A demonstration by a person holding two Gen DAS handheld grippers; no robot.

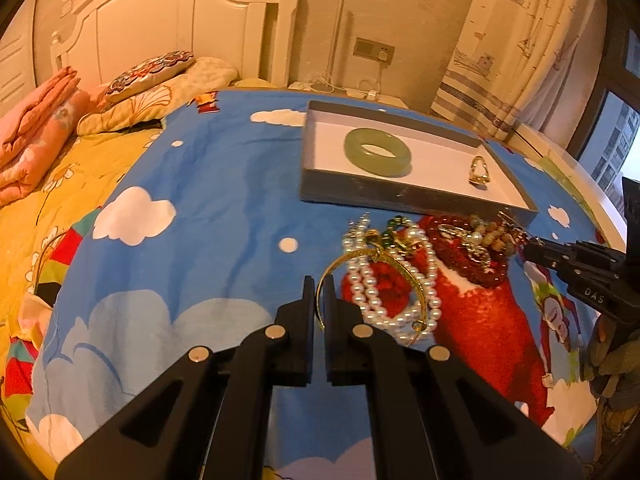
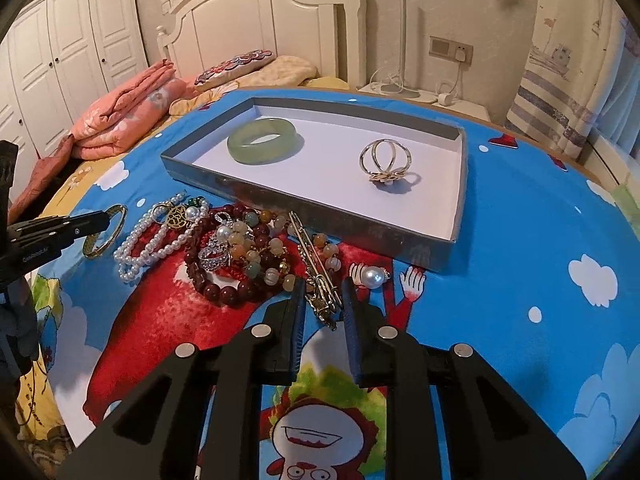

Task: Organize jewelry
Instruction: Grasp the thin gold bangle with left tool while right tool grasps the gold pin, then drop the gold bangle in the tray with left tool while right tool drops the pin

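Note:
A grey box (image 1: 400, 196) (image 2: 320, 208) with a white floor lies on the blue bedspread and holds a green jade bangle (image 1: 377, 152) (image 2: 262, 140) and a gold ring (image 1: 479, 170) (image 2: 386, 162). In front of it lies a pile: pearl strands (image 1: 394, 280) (image 2: 148, 244), a dark red bead bracelet (image 1: 472, 264) (image 2: 224, 288), a gold bangle (image 1: 372, 260) (image 2: 104, 232) and a gold clip (image 2: 320, 280). My left gripper (image 1: 319, 284) is shut on the gold bangle's rim. My right gripper (image 2: 323, 288) is open, its fingers either side of the gold clip.
A pearl drop (image 2: 374, 276) lies beside the right finger. Folded pink quilts (image 2: 128, 112) and pillows (image 1: 148, 76) sit by the white headboard (image 2: 260, 20). A nightstand (image 2: 424, 96) and curtain (image 1: 520, 40) stand behind the bed.

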